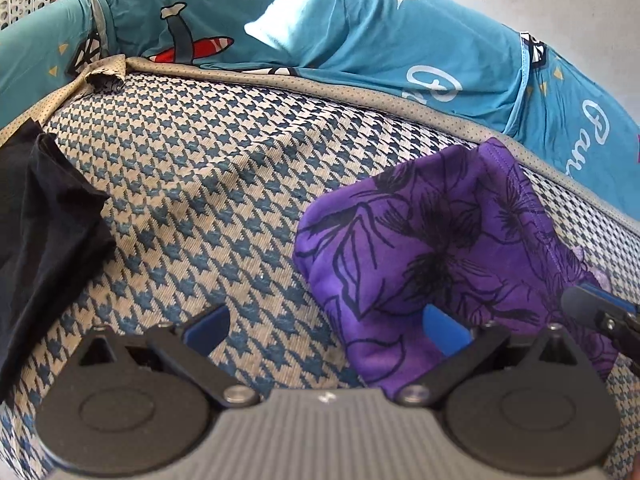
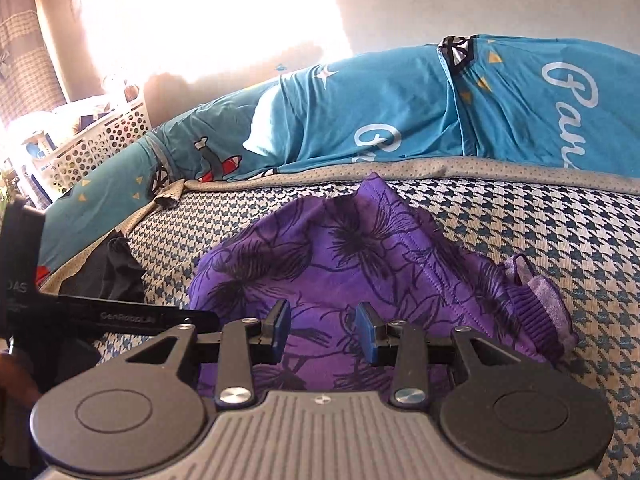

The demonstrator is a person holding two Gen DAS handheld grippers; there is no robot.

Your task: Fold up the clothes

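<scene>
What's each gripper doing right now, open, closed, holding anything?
Left gripper: open wide, holding nothing, one of its fingers over the purple floral garment.
Right gripper: open, fingers apart above the same purple garment, nothing gripped.

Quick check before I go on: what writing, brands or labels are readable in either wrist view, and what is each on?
"GenRobot.AI", faint, on the black bar of the left gripper seen in the right wrist view.
"DAS", cut off, with blurred lines below, on the same device's black body.
"Pan", white script cut off at the frame edge, on the teal printed cloth.
A second white script word there is partly folded, unreadable.
</scene>
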